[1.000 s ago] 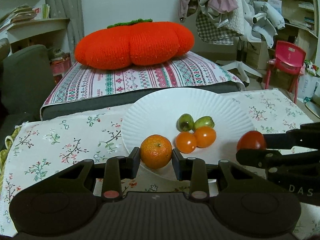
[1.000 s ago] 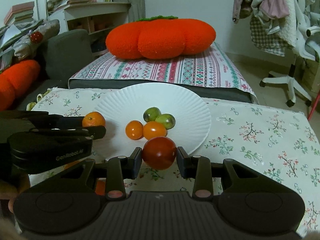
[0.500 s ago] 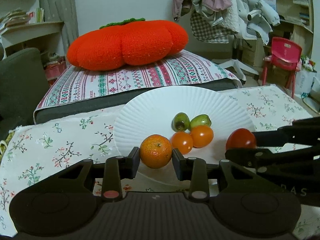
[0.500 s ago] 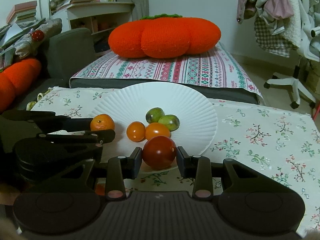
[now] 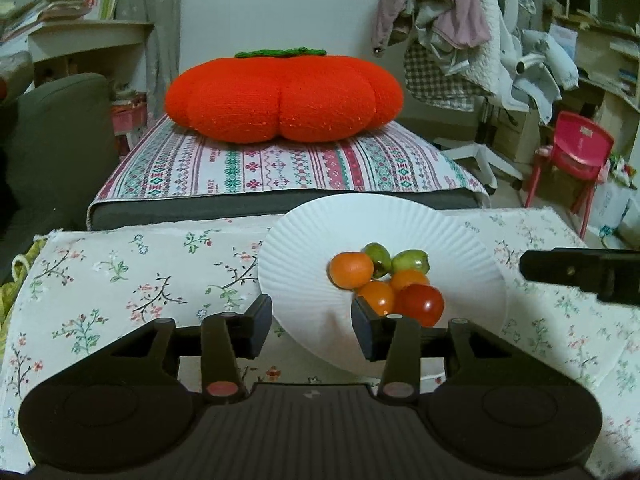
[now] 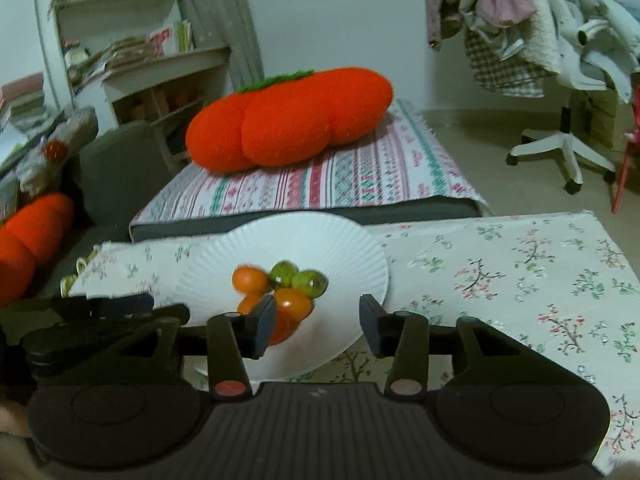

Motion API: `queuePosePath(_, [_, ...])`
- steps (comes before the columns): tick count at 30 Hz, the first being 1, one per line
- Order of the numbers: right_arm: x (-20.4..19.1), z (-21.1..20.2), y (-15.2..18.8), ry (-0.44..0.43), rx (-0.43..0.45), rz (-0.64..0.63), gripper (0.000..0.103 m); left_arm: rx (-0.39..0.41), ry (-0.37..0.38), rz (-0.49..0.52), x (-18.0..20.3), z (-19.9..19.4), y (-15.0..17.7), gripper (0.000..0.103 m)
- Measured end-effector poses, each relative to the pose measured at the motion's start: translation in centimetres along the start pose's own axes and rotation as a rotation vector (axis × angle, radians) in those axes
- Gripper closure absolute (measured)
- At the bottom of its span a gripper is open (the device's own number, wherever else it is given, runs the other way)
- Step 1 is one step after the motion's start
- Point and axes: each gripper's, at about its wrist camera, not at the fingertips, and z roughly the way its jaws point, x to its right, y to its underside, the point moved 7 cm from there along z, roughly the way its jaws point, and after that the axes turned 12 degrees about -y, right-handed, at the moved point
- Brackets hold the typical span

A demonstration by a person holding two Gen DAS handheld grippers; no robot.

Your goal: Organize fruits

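Fruit all on the white plate (image 5: 304,236) now, heaped in one tight cluster near its front right: mandarin (image 5: 351,270) at the left, two small green fruits (image 5: 410,261) behind, two orange cherry tomatoes (image 5: 377,297) in the middle, red tomato (image 5: 421,303) nearest the camera. Plate resting on a flowered tablecloth (image 5: 120,280), partly over its front edge by the look of the right wrist view. Left gripper (image 5: 312,326) with jaws opening and nothing between them, only bare plate showing through the gap. Right gripper (image 6: 318,326) likewise opening and empty, the red tomato half hidden behind its left finger (image 6: 262,326) but not pinched. Light, round pieces, likely to roll at a nudge, especially stacked against each other like this. Tomatoes thin-skinned and soft, probably easy to bruise or split under a hard squeeze; smooth and a little slippery too. Mandarin firmer, with a dimpled peel offering better grip. Best held across the widest part, one pad on each side, with just enough pressure to stop slipping. Plate itself looks like thin ribbed paper, so liable to tip or slide if pressed at the rim.
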Motion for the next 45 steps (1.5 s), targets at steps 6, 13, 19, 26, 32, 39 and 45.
queuePosePath(6, [0.4,-1.7,-1.0,-0.012,0.043,0.033,0.034,0.0,-0.012,-0.026,-0.9,-1.6,-0.3,0.068])
queuePosePath(13, [0.3,-3.0,-0.9,-0.019,0.053,0.054,0.013,-0.009,-0.038,-0.042,-2.1,-3.6,-0.3,0.055])
queuePosePath(19, [0.1,-4.5,-0.6,-0.028,0.064,0.059,0.003,-0.025,-0.1,-0.084,-3.6,-5.0,0.2,0.034])
queuePosePath(26, [-1.2,-5.2,-0.3,-0.097,0.057,0.061,0.0,-0.049,-0.107,-0.092,-4.2,-6.4,1.2,0.028])
queuePosePath(32, [-2.8,-5.2,0.7,-0.141,0.019,0.008,0.0,-0.09,-0.091,-0.069,-3.8,-7.1,3.2,0.027])
queuePosePath(39, [-4.3,-4.7,1.6,-0.168,-0.025,-0.067,0.001,-0.159,-0.084,-0.024,-2.9,-6.6,5.6,0.027])
queuePosePath(45, [-5.1,-4.6,2.3,-0.188,-0.056,-0.117,0.001,-0.169,-0.1,0.022,-2.3,-6.3,6.6,0.027])
